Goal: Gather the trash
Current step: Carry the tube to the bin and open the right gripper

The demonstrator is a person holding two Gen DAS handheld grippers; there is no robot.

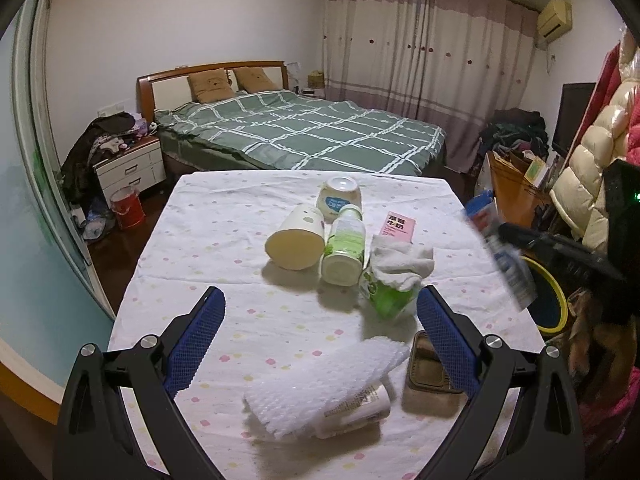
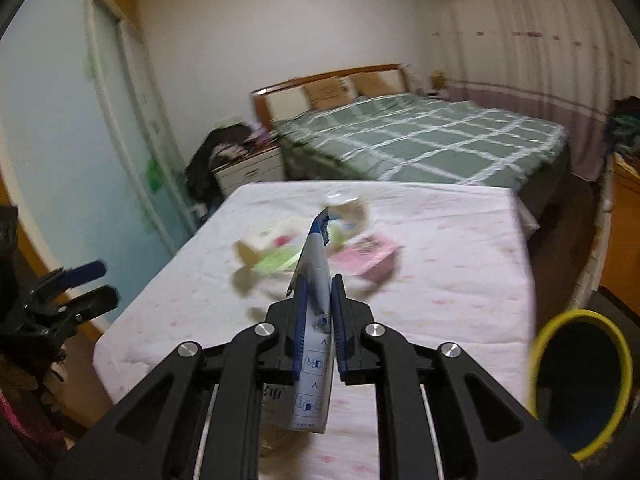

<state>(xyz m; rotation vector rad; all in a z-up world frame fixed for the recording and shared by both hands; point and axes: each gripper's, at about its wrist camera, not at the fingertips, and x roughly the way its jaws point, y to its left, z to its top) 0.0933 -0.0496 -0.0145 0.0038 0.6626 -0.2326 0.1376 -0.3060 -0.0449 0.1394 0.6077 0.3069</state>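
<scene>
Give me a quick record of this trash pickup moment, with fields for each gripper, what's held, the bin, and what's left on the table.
left gripper: open, above the table
right gripper: shut on flattened blue-and-white carton
bin: yellow-rimmed black bin, beside the table, to the right
table: white floral tablecloth
remaining: cream paper cup, green-label bottle, pink carton

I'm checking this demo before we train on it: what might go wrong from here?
The right gripper pinches the flattened carton by its thin edge, so it may twist or slip before reaching the yellow-rimmed bin. The open left gripper hangs close over the green cup and bottle, and may knock them.
</scene>
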